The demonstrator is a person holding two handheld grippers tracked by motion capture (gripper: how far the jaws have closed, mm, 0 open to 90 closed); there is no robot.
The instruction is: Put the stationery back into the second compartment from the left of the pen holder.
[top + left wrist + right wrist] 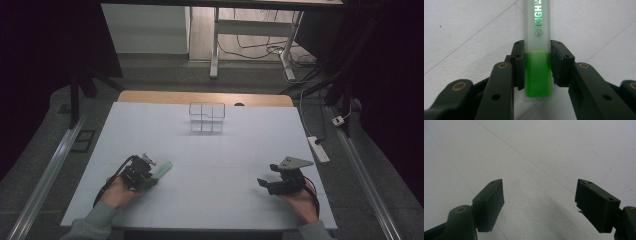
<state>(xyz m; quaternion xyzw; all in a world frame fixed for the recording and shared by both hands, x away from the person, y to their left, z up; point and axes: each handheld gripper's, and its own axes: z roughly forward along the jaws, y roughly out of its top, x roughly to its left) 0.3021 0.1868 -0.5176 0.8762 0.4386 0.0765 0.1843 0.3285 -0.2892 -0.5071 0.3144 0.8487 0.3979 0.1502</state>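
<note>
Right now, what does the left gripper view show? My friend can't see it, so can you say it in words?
The left gripper, its two black jaws closed, grips a frosted plastic highlighter pen with a bright green end. The pen points away from the camera over a white tabletop, and green letters on its barrel read "HIGH".

Dim, dark-edged high view; the white table [210, 165] is evenly lit, with near jaws softly blurred.

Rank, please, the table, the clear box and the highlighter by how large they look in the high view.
1. Table, by far the largest.
2. Clear box.
3. Highlighter, partly hidden by the left gripper, so its rank below the box is unsure.
</note>
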